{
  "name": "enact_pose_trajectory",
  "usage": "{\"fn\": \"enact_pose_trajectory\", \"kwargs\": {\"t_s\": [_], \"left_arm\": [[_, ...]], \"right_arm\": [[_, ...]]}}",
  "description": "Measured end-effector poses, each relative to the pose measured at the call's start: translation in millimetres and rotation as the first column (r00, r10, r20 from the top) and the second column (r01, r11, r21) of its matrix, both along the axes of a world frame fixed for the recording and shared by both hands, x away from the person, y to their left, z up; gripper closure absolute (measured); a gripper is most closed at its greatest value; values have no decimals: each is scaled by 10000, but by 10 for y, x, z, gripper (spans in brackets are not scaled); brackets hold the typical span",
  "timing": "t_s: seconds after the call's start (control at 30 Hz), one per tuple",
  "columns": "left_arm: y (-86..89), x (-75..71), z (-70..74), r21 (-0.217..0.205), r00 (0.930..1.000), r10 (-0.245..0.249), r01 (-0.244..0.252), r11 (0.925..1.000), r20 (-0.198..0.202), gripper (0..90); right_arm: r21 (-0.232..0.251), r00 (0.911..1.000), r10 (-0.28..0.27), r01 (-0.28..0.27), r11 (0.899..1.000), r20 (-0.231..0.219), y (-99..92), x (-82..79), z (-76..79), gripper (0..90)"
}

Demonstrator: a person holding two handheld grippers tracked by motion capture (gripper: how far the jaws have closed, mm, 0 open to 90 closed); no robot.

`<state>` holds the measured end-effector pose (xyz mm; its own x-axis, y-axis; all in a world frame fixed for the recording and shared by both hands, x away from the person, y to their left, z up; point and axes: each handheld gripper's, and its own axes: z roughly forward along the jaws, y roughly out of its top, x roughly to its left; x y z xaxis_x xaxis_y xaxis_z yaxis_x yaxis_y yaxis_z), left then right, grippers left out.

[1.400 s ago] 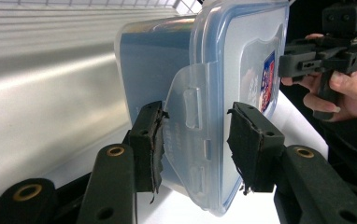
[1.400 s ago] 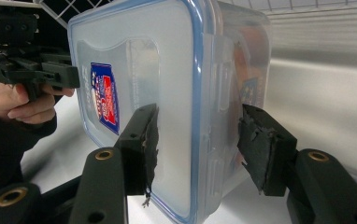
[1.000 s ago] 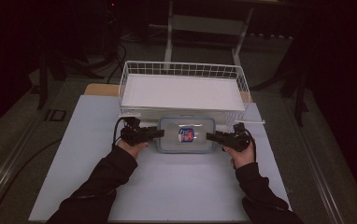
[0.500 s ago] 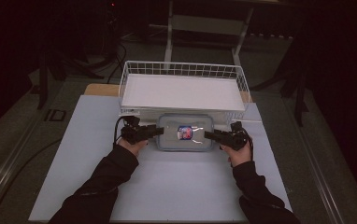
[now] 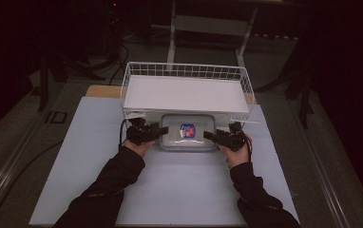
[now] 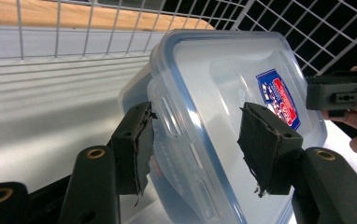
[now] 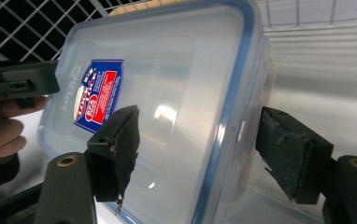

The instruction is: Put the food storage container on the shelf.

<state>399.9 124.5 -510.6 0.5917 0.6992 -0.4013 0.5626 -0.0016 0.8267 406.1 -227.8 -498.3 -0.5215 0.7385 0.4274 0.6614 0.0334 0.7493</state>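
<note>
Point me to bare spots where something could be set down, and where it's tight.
Free: the white mat left of the left gripper, the strip right of the right gripper, the patch between the forearms, and the wire basket floor. Tight: the lidded container sits against the basket's front, a gripper at each end.

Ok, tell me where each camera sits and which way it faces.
High view: above the person's side, facing forward and down on the table; forearms, both grippers.
Left gripper view: rides the left gripper, jaws astride the container.
Right gripper view: rides the right gripper, same.
Shared: container, wire basket.
</note>
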Motion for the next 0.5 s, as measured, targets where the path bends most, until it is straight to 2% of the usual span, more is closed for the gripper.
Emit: {"fn": "enact_pose_trajectory", "kwargs": {"t_s": [0.07,0.2,0.23,0.3,0.37,0.43,0.47,0.5], "left_arm": [[-9,5,-12,-37,9996,242,-242,9997,-148,424],[-12,7,-27,-43,9989,464,-464,9989,80,416],[-18,5,-20,113,9988,418,-421,9991,259,417],[-33,-19,7,263,9974,655,-663,9975,305,417],[-30,-51,35,228,9965,744,-753,9969,376,411],[-8,-89,66,4,9962,785,-786,9969,389,368],[32,-78,75,110,9964,367,-376,9992,766,354],[48,-102,86,-14,9970,195,-194,9998,746,320]], "right_arm": [[-123,9999,-101,102,9999,84,13,10,10,303],[-279,9996,-248,252,9993,128,51,9,31,284],[-367,9991,-150,164,9992,388,63,12,36,283],[-609,9987,-287,312,9977,418,99,-12,57,271],[-833,9972,-296,353,9959,688,115,-34,68,271],[-924,9958,-262,343,9951,882,110,-52,67,270],[-903,9952,-298,383,9952,928,106,-67,68,269],[-912,9950,-290,378,9951,960,104,-84,74,267]]}}
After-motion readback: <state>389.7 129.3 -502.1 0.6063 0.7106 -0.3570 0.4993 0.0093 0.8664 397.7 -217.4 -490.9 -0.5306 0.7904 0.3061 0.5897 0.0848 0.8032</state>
